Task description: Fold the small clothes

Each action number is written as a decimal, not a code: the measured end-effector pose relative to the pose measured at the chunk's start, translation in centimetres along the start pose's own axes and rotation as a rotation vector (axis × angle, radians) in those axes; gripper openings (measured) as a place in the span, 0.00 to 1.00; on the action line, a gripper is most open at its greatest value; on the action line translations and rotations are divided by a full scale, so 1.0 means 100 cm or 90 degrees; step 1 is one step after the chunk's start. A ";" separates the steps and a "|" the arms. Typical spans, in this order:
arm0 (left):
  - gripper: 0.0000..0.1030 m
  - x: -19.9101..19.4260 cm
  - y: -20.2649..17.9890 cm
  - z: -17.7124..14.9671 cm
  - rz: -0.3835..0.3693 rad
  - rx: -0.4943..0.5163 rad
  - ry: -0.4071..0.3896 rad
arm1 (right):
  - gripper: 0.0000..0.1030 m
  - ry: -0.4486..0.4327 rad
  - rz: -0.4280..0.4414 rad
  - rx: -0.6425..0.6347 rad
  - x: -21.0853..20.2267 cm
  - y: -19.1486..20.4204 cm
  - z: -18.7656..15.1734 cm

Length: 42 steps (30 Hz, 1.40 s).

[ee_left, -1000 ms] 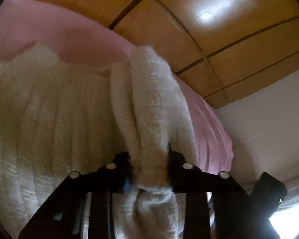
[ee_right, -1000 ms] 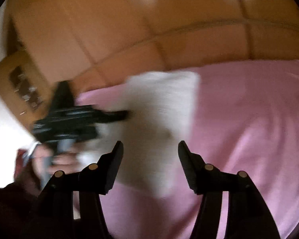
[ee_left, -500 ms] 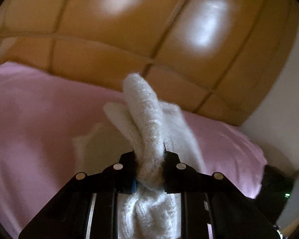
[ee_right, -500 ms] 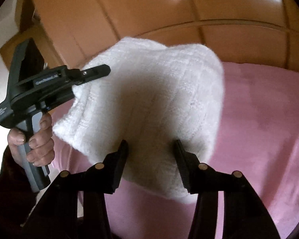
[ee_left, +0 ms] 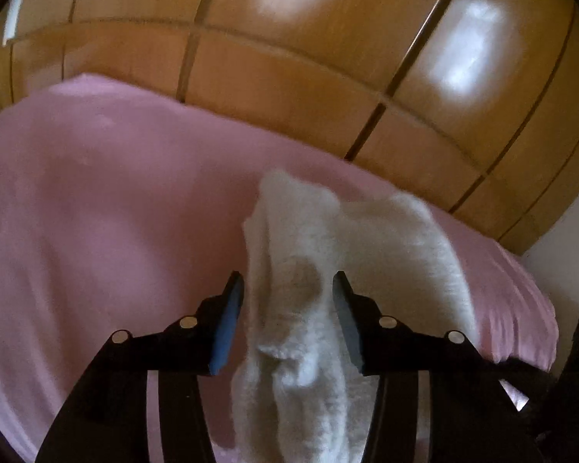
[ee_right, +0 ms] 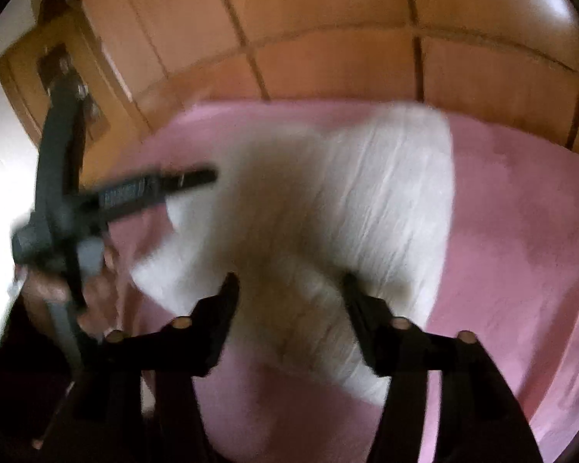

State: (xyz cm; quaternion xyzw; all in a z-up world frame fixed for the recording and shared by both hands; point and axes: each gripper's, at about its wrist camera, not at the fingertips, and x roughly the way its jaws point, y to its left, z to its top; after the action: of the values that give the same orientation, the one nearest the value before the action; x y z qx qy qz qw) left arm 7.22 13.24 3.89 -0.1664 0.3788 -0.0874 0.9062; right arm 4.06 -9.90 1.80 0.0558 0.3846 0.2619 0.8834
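**Ana:** Gripper on the left point(ee_left: 287, 289) has just been opening: its blue pads point(ee_left: 224, 328) stand clear of the white knitted garment point(ee_left: 320, 270), which runs up between them but is no longer pinched. The right gripper point(ee_right: 289, 289) has been opening too; its jaws stand apart with the knit behind them, and I can't see them pressing on it.

**Ben:** So where is the garment?

**Ana:** On the pink bed point(ee_left: 96, 231), near the side that faces the wooden wardrobe point(ee_left: 289, 58). In the right wrist view it looks like a bunched, roughly folded slab, though that picture is blurred.

**Ben:** What could go wrong from here?

**Ana:** My worry is the fold. The thick roll between the left jaws looks springy, so once freed it may slump or unroll sideways. If either gripper pulls back carelessly, a pad could snag the fuzzy loops and drag a layer along.

**Ben:** And how does it look?

**Ana:** Cream-white, chunky and fluffy, with ribbed rows on the flat panel. One edge stands up in a soft ridge, and the corners don't look squared. I judge it needs pressing flat or another fold.
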 end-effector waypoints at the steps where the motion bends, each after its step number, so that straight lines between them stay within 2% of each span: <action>1: 0.45 0.001 0.001 -0.001 0.002 0.003 -0.007 | 0.62 -0.010 -0.006 0.005 -0.001 -0.003 0.007; 6: 0.45 0.002 -0.019 -0.005 0.024 0.068 -0.021 | 0.62 -0.030 -0.041 0.029 0.011 -0.021 0.039; 8: 0.45 0.013 -0.025 -0.013 0.045 0.091 0.000 | 0.62 -0.018 -0.055 0.032 0.027 -0.030 0.047; 9: 0.45 0.023 -0.026 -0.016 0.065 0.103 0.019 | 0.62 -0.002 -0.068 0.039 0.040 -0.036 0.050; 11: 0.45 0.034 -0.023 -0.024 0.085 0.111 0.038 | 0.63 0.046 -0.055 0.055 0.066 -0.047 0.050; 12: 0.45 0.039 -0.021 -0.028 0.090 0.108 0.042 | 0.63 0.054 -0.053 0.055 0.074 -0.051 0.045; 13: 0.46 0.041 -0.018 -0.030 0.089 0.099 0.041 | 0.64 0.039 -0.056 0.050 0.075 -0.052 0.040; 17: 0.47 0.035 -0.017 -0.032 0.094 0.091 0.034 | 0.66 -0.006 -0.057 0.044 0.066 -0.051 0.031; 18: 0.48 0.034 -0.018 -0.032 0.097 0.092 0.031 | 0.71 -0.014 -0.056 0.045 0.062 -0.051 0.030; 19: 0.51 0.031 -0.019 -0.033 0.100 0.094 0.029 | 0.82 -0.022 -0.053 0.047 0.057 -0.051 0.028; 21: 0.56 0.028 -0.023 -0.035 0.110 0.097 0.021 | 0.92 -0.037 -0.060 0.052 0.047 -0.049 0.025; 30: 0.56 0.015 -0.020 -0.044 0.114 0.095 0.021 | 0.92 -0.025 -0.079 0.057 0.011 -0.042 -0.027; 32: 0.62 0.015 -0.019 -0.045 0.118 0.096 0.022 | 0.92 -0.005 -0.078 0.056 0.006 -0.040 -0.045; 34: 0.63 0.013 -0.019 -0.045 0.123 0.093 0.021 | 0.92 0.006 -0.077 0.057 0.005 -0.041 -0.058; 37: 0.63 0.013 -0.018 -0.049 0.120 0.095 0.025 | 0.92 0.022 -0.046 0.085 0.000 -0.049 -0.069; 39: 0.63 0.014 -0.017 -0.051 0.117 0.100 0.027 | 0.94 0.042 -0.005 0.109 -0.004 -0.057 -0.068; 42: 0.63 0.015 -0.015 -0.051 0.110 0.097 0.029 | 0.96 0.038 0.011 0.112 -0.015 -0.066 -0.056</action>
State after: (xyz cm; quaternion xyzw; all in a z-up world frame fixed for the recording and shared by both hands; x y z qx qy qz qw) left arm 4.54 10.24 0.11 -0.0615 0.4043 -0.0412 0.9116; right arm 2.04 -16.91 -3.12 0.1284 0.4320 0.2360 0.8609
